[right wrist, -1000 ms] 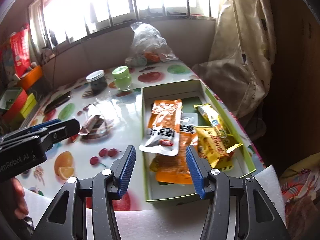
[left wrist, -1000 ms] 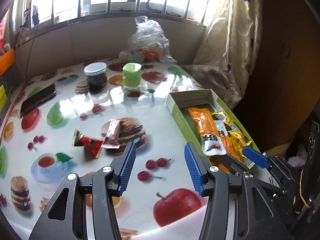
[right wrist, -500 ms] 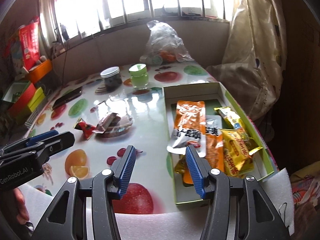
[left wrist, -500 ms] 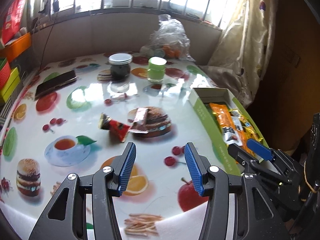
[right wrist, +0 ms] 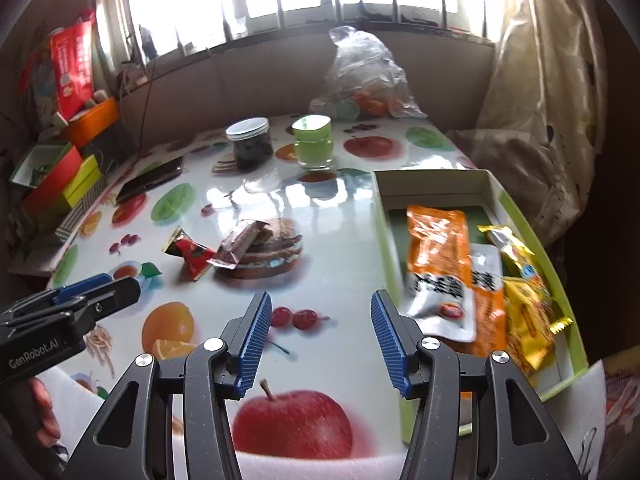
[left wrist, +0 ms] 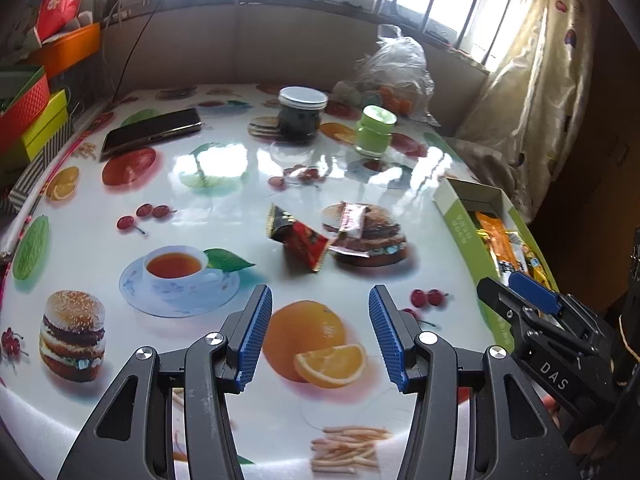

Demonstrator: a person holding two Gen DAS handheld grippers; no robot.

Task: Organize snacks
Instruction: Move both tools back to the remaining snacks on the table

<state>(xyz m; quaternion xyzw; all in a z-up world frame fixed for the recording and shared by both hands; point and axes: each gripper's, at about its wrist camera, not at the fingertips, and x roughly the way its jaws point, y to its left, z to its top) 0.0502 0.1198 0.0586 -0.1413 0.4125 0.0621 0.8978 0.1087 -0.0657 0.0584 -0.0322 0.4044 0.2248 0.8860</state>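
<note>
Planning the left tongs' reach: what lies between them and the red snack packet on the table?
Nothing solid: in the left wrist view only bare printed tablecloth separates the left tongs from the red snack packet.

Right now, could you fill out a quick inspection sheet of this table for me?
Surface: glossy table printed with fruit and burgers.
Job's things: red snack packet and brown snack bar loose on the table; green box holding an orange packet and yellow packets.
Clutter: phone, dark jar, green jar, plastic bag.
Grippers: left gripper and right gripper open, empty.
Cables: a thin cable by the wall.
Surroundings: windows, curtain, coloured boxes.
</note>
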